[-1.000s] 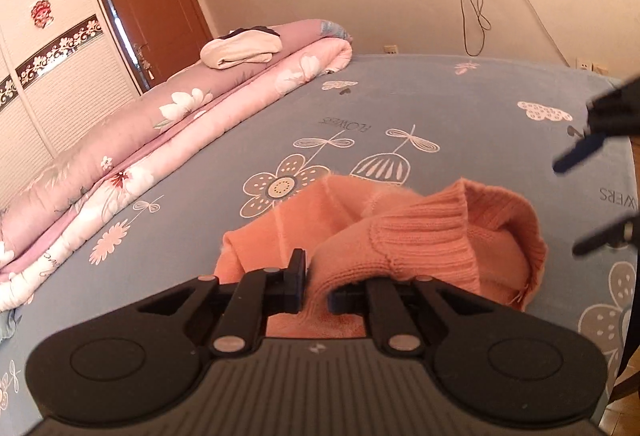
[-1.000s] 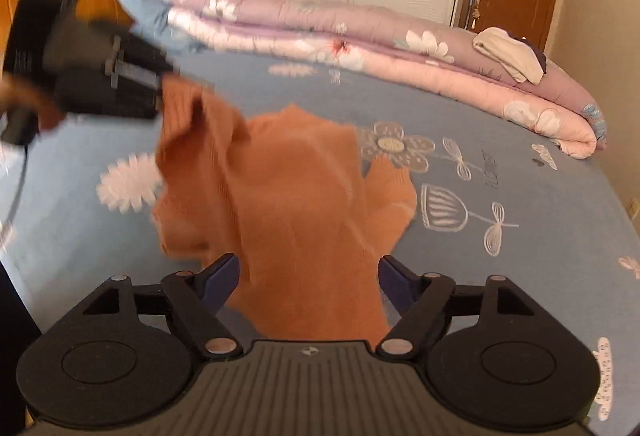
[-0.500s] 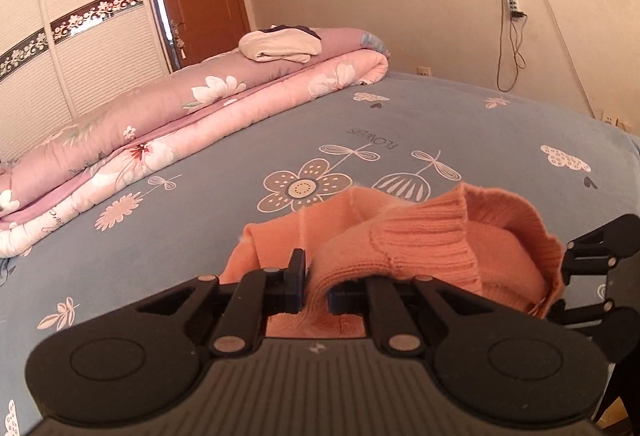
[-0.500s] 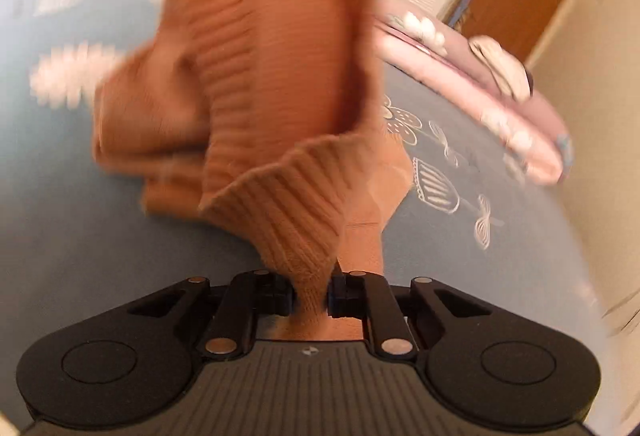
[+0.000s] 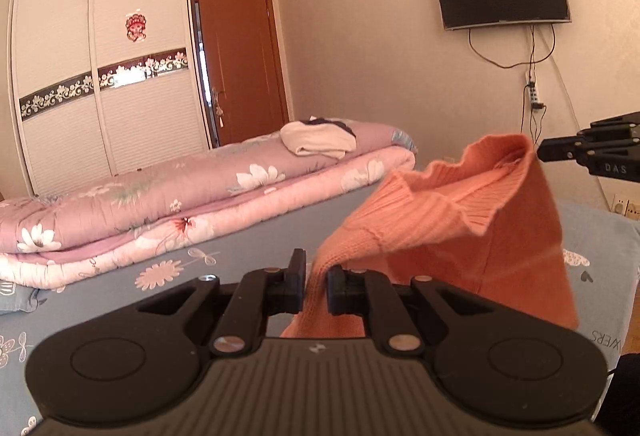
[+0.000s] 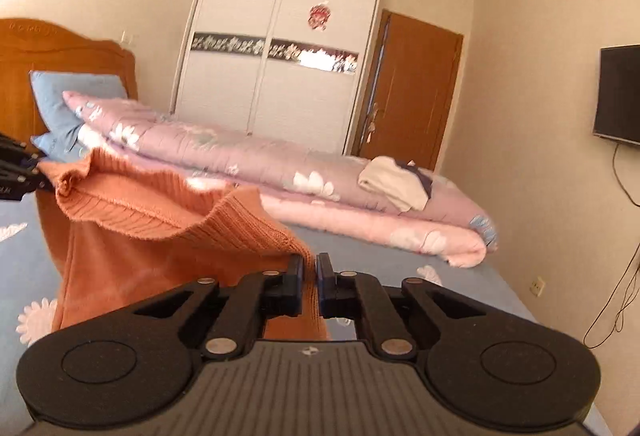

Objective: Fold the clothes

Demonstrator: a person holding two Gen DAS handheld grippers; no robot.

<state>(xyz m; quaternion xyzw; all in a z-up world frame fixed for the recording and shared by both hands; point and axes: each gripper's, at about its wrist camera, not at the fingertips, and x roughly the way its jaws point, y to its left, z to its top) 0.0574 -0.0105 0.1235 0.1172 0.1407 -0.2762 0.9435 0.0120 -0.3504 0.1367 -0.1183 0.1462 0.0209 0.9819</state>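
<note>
Sweater (image 5: pixel 472 220) lifted, stretched between both grippers' fingers (image 5: pixel 297 278)

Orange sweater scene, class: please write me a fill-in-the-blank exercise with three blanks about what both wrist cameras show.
1. Both the left gripper and the right gripper are shut on the ____.
2. The folded quilt is printed with ____.
3. The black screen on the wall is a ____.

Missing words: sweater; flowers; television
</note>
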